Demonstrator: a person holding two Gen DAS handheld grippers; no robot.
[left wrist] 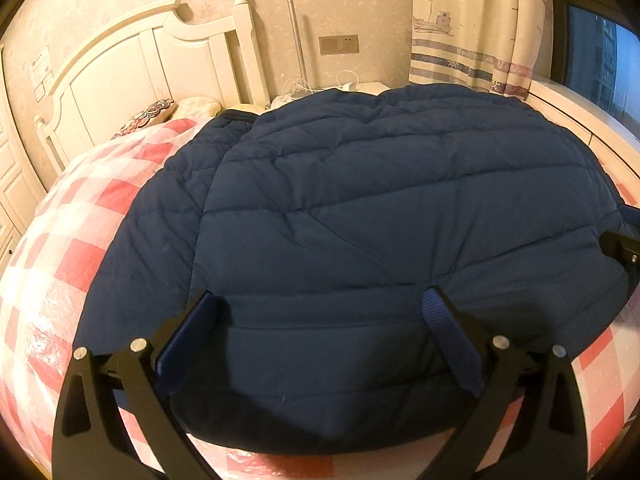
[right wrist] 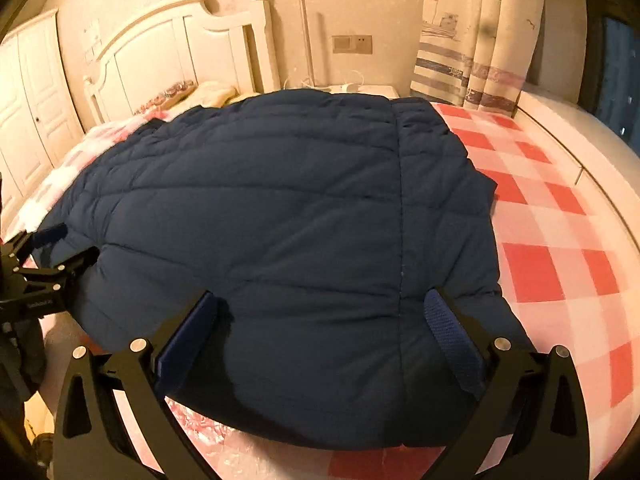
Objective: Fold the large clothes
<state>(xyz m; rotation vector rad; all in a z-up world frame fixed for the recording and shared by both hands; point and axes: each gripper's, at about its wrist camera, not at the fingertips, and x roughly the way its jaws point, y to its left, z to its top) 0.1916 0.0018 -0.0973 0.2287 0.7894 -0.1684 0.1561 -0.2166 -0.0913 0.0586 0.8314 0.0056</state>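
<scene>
A large navy quilted jacket (left wrist: 360, 208) lies spread on the bed, with a folded layer showing along its left side. My left gripper (left wrist: 320, 304) stands open over the jacket's near hem, its blue-padded fingers (left wrist: 192, 332) wide apart and the fabric below them. My right gripper (right wrist: 320, 304) is also open over the near hem, close to a vertical seam (right wrist: 401, 208). In the left wrist view the right gripper (left wrist: 622, 250) peeks in at the far right edge. The right wrist view shows the left gripper (right wrist: 60, 250) at the jacket's left edge.
The bed carries a red-and-white checked cover (right wrist: 560, 220) under crinkly plastic. A white headboard (left wrist: 160, 64), pillows (left wrist: 160, 110), a bedside table with cables (left wrist: 344, 86) and curtains (left wrist: 472, 28) stand behind. White wardrobe doors (right wrist: 28, 100) are at the left, a window ledge (right wrist: 580, 132) at the right.
</scene>
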